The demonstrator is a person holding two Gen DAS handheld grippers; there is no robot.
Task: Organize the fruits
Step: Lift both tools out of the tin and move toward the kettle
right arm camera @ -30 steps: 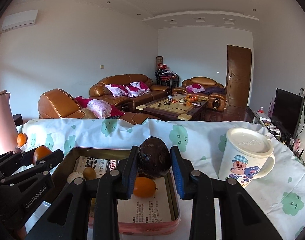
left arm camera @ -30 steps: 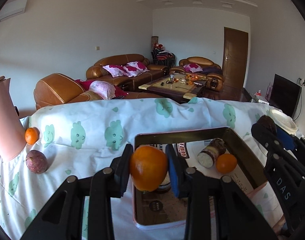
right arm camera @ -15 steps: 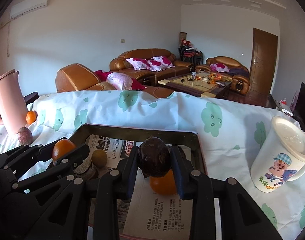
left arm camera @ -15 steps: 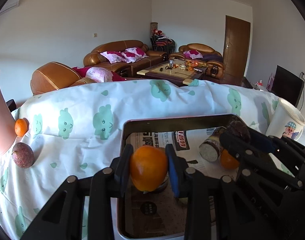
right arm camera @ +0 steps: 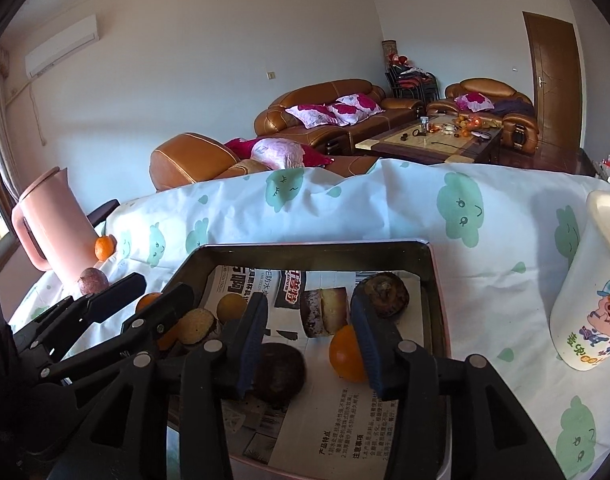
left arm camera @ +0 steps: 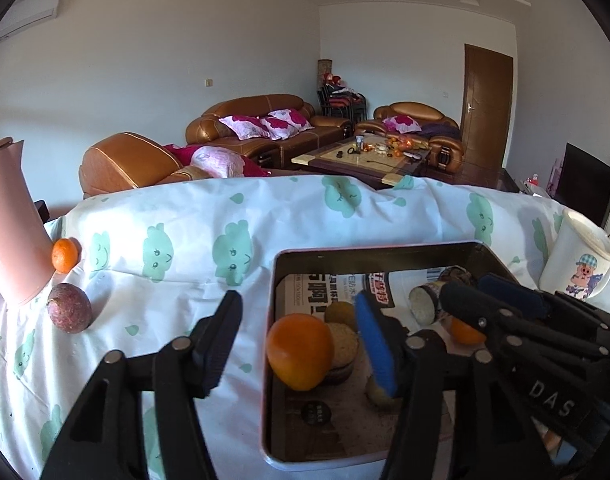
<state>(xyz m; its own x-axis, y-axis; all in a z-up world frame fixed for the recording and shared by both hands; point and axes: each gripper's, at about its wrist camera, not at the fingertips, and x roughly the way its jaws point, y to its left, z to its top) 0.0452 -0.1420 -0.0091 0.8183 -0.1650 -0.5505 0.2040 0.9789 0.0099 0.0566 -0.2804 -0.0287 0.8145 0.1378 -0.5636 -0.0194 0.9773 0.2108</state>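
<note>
A dark metal tray (left arm camera: pixel 385 246) (right arm camera: pixel 305 246) lined with newspaper holds several fruits. My left gripper (left arm camera: pixel 301 332) hangs over the tray's left part, its jaws opening. A large orange (left arm camera: pixel 299 350) rests in the tray between them, free of both pads. My right gripper (right arm camera: pixel 309 332) is over the tray's middle, jaws also opening. A dark round fruit (right arm camera: pixel 279 372) lies on the paper below, close to the left finger, not squeezed. Outside the tray a small orange (left arm camera: pixel 65 255) and a purple passion fruit (left arm camera: pixel 69 308) lie on the cloth.
A pink jug (left arm camera: pixel 13 228) stands at the left by the loose fruits. A white pig mug (right arm camera: pixel 593 300) stands right of the tray. Inside the tray are another orange (right arm camera: pixel 347 354), a cut piece (right arm camera: pixel 325 312) and a dark fruit (right arm camera: pixel 385 294).
Both grippers have gone from shut to open. The large orange and the dark fruit have left the pads and now rest in the tray. The right gripper tipped down over the tray.
</note>
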